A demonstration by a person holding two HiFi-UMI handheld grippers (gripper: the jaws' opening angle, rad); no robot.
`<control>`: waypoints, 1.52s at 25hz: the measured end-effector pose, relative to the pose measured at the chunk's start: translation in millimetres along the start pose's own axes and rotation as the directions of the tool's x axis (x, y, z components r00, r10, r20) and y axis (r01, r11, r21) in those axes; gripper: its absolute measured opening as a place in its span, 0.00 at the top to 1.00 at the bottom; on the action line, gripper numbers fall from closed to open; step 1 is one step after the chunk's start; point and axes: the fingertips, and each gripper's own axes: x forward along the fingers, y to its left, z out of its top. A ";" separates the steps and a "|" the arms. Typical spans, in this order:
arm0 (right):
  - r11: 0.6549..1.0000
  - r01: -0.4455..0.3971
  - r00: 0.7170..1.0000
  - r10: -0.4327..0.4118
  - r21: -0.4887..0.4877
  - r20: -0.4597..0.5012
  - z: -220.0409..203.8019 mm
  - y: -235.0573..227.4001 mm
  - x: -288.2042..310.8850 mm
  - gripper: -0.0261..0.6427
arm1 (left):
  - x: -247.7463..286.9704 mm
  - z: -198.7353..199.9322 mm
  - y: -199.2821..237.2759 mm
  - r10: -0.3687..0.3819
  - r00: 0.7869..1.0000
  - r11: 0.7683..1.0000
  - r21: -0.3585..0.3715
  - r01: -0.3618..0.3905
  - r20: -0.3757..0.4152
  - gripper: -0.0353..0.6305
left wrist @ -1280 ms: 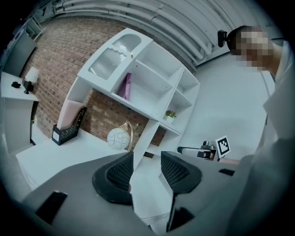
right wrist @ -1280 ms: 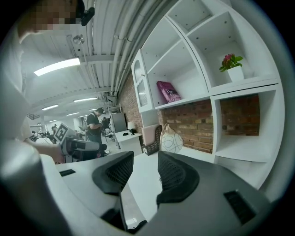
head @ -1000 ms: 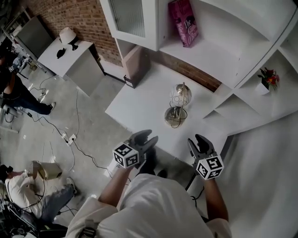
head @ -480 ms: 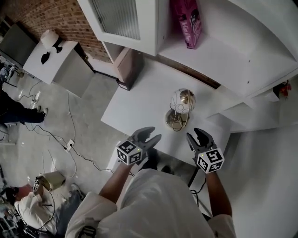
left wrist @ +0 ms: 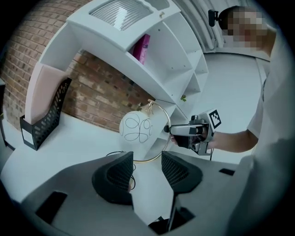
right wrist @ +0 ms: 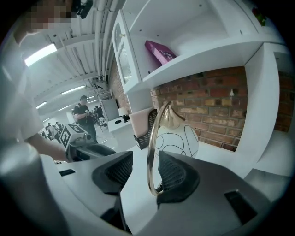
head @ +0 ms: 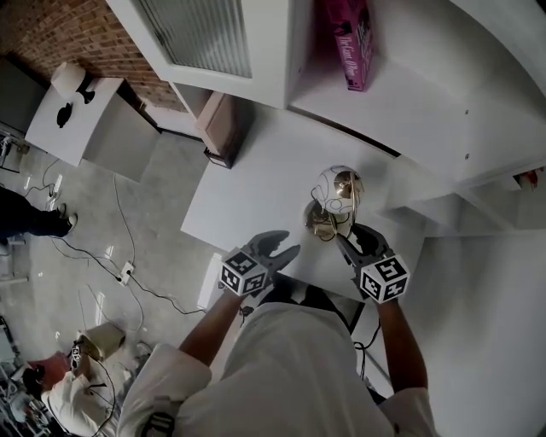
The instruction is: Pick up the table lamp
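Table lamp (head: 337, 192), white globe with black scribbles in brass ring (right wrist: 150, 152); right tongs (head: 352, 241) parted around ring, left tongs (head: 287, 247) parted, empty.

The table lamp (head: 337, 192) shows glossy golden metal.

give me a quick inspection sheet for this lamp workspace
surface: white table, carrying the lamp and a file holder
job's things: table lamp upright, globe inside a gold ring
clutter: file holder at a far corner
grippers: left gripper open, empty, short of the lamp; right gripper open, ring between its jaws, not clamped
cables: loose cables on the floor
surroundings: brick wall, white shelves, pink book
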 end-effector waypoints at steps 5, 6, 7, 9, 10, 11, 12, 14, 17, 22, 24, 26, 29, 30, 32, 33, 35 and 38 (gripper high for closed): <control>0.997 -0.076 0.997 0.076 0.006 -0.024 -0.4 -1.5 17.3 0.68 | 20.3 -11.6 13.2 -0.010 0.999 1.000 -0.030 0.009 -0.034 0.64; 0.995 -0.104 0.994 0.104 0.001 -0.028 -0.2 0.8 20.2 0.68 | 24.1 -16.1 16.1 -0.011 0.999 0.999 -0.046 0.009 -0.041 0.64; 0.991 -0.135 0.990 0.135 -0.002 -0.031 0.2 3.5 23.1 0.68 | 27.6 -20.7 19.3 -0.011 0.999 0.998 -0.065 0.008 -0.047 0.64; 0.980 -0.200 0.979 0.200 -0.006 -0.034 1.5 9.4 28.8 0.68 | 34.6 -29.3 25.8 -0.008 0.998 0.994 -0.106 0.002 -0.056 0.64; 0.972 -0.234 0.972 0.233 -0.010 -0.036 2.2 12.9 31.0 0.69 | 37.8 -33.6 28.4 -0.005 0.998 0.992 -0.126 -0.002 -0.060 0.64; 0.964 -0.267 0.963 0.266 -0.014 -0.040 2.8 16.6 32.5 0.69 | 40.7 -38.0 30.3 -0.002 0.998 0.989 -0.147 -0.007 -0.062 0.64; 0.955 -0.297 0.954 0.296 -0.019 -0.044 3.7 19.9 33.5 0.70 | 43.2 -42.4 31.7 0.000 0.998 0.985 -0.171 -0.011 -0.062 0.64; 0.937 -0.349 0.937 0.347 -0.024 -0.044 6.7 23.8 34.9 0.72 | 48.0 -50.3 34.5 0.006 0.998 0.977 -0.214 -0.018 -0.058 0.65; 0.912 -0.409 0.912 0.408 -0.026 -0.041 12.6 25.0 37.0 0.80 | 54.9 -59.3 40.5 0.024 0.998 0.968 -0.247 -0.037 -0.057 0.65; 0.879 -0.476 0.879 0.476 -0.022 -0.023 20.4 22.3 37.3 0.94 | 67.1 -75.7 52.1 0.034 0.998 0.934 -0.353 -0.048 -0.045 0.66; 0.863 -0.505 0.863 0.505 -0.010 -0.005 25.2 21.9 37.6 0.94 | 71.9 -78.3 57.1 0.042 0.998 0.921 -0.384 -0.056 -0.044 0.66; 0.842 -0.539 0.843 0.539 -0.007 0.001 28.1 23.6 38.1 0.94 | 77.9 -84.8 60.9 0.039 0.998 0.908 -0.416 -0.053 -0.041 0.67; 0.824 -0.566 0.824 0.566 -0.002 0.003 32.9 24.0 38.9 0.94 | 86.2 -93.6 69.5 0.037 0.999 0.870 -0.491 -0.043 -0.022 0.69; 0.825 -0.565 0.825 0.565 -0.002 0.000 34.3 24.0 39.3 0.94 | 87.9 -95.7 73.8 0.045 0.999 0.856 -0.514 -0.047 -0.016 0.70; 0.825 -0.565 0.825 0.565 -0.003 -0.004 35.8 23.7 40.1 0.94 | 90.2 -99.5 83.5 0.067 0.998 0.829 -0.556 -0.058 -0.003 0.73; 0.824 -0.567 0.824 0.567 -0.001 -0.004 36.3 23.3 40.4 0.94 | 90.9 -101.0 88.0 0.077 0.997 0.814 -0.578 -0.060 0.005 0.74; 0.819 -0.574 0.819 0.574 0.002 -0.007 37.5 23.1 40.8 0.94 | 91.2 -103.2 94.4 0.090 0.996 0.788 -0.613 -0.056 0.025 0.79; 0.814 -0.581 0.814 0.581 0.003 -0.015 40.8 24.5 42.7 0.94 | 90.2 -106.4 100.4 0.107 0.994 0.769 -0.636 -0.060 0.035 0.81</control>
